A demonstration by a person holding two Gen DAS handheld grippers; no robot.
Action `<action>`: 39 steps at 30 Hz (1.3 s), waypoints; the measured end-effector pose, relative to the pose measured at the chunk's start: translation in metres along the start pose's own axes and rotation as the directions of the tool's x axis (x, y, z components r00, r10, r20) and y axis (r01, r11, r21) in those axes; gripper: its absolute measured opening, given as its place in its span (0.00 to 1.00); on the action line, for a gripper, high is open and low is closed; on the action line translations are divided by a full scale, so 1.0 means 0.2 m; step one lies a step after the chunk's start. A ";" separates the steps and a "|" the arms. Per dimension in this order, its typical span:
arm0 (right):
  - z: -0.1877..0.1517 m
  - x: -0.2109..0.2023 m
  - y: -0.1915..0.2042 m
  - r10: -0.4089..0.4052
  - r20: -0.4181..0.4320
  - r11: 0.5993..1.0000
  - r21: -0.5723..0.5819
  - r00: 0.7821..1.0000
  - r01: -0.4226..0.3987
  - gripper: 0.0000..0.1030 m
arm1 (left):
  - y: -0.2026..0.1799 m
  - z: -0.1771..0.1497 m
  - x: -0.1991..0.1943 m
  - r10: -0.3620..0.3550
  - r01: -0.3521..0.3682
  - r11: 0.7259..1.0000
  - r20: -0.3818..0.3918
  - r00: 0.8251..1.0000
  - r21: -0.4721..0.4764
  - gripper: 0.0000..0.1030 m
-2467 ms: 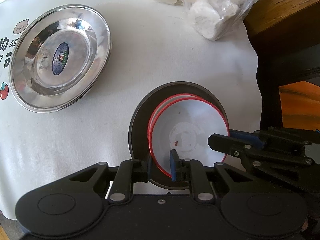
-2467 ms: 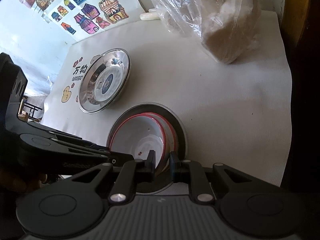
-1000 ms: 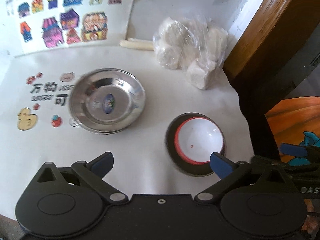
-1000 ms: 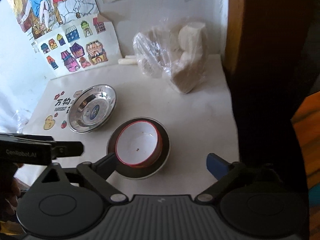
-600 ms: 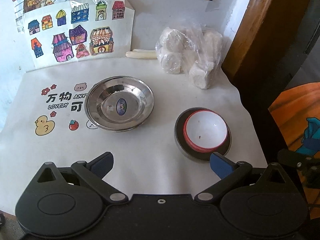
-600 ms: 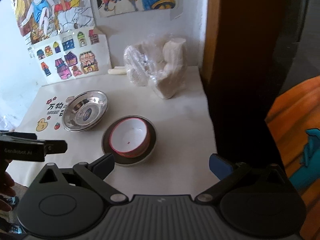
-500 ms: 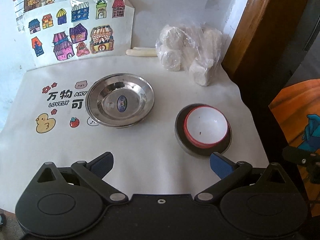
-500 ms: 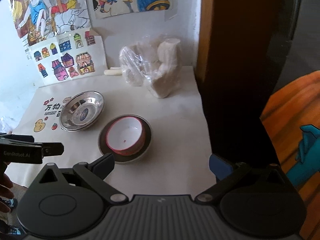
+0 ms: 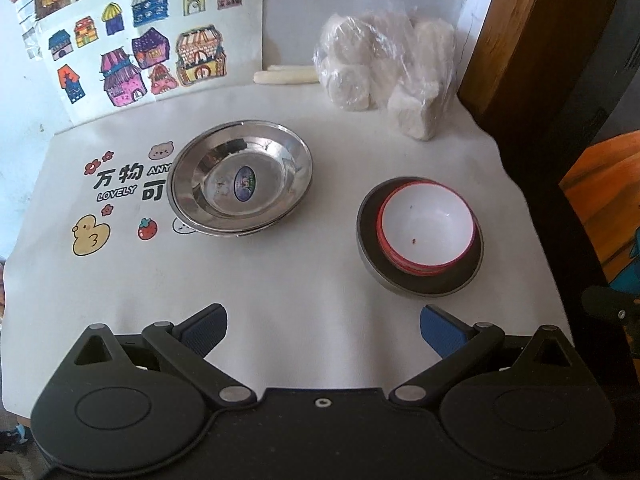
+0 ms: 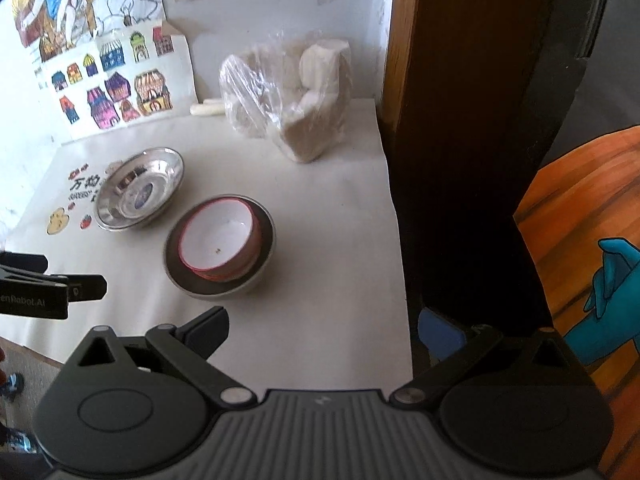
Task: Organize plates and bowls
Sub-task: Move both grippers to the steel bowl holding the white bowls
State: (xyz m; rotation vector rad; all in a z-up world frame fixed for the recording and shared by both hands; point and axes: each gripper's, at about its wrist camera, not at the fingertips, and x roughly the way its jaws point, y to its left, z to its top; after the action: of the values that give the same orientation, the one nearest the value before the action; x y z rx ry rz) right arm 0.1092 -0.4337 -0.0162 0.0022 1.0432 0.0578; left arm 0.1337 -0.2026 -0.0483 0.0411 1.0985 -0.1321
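L hand-held gripper (image 9: 322,326) + R hand-held gripper (image 10: 323,330): both spread, empty, pulled back off bowls | red-rim bowls (image 9: 426,230) nested in dark bowl (image 9: 418,286), desk's right edge | steel plates (image 9: 240,178) stacked mid-desk | sorting looks done

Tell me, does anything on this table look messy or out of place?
Mostly tidy. The red-rimmed white bowls sit nested in the dark bowl, but off-centre and slightly askew, and there is a small dark-red speck inside the top one. The steel plates are stacked a little unevenly too.
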 end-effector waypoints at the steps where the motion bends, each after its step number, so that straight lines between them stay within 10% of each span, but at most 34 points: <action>1: 0.01 0.02 -0.01 0.002 -0.008 1.000 -0.006 1.000 -0.002 1.00 | -0.01 0.00 0.02 0.004 -0.004 1.000 -0.010 1.000 0.001 0.99; 39: 0.36 0.57 -0.13 0.122 -0.215 0.972 -0.174 0.969 -0.161 1.00 | -0.02 0.12 0.31 0.114 -0.150 0.970 -0.188 0.976 -0.193 0.99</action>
State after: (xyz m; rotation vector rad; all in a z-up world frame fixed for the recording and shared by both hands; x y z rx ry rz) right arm 0.2302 -0.4526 -0.0793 -0.1049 1.2372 0.2932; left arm 0.1828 -0.2150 -0.0920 -0.0614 1.2776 0.1083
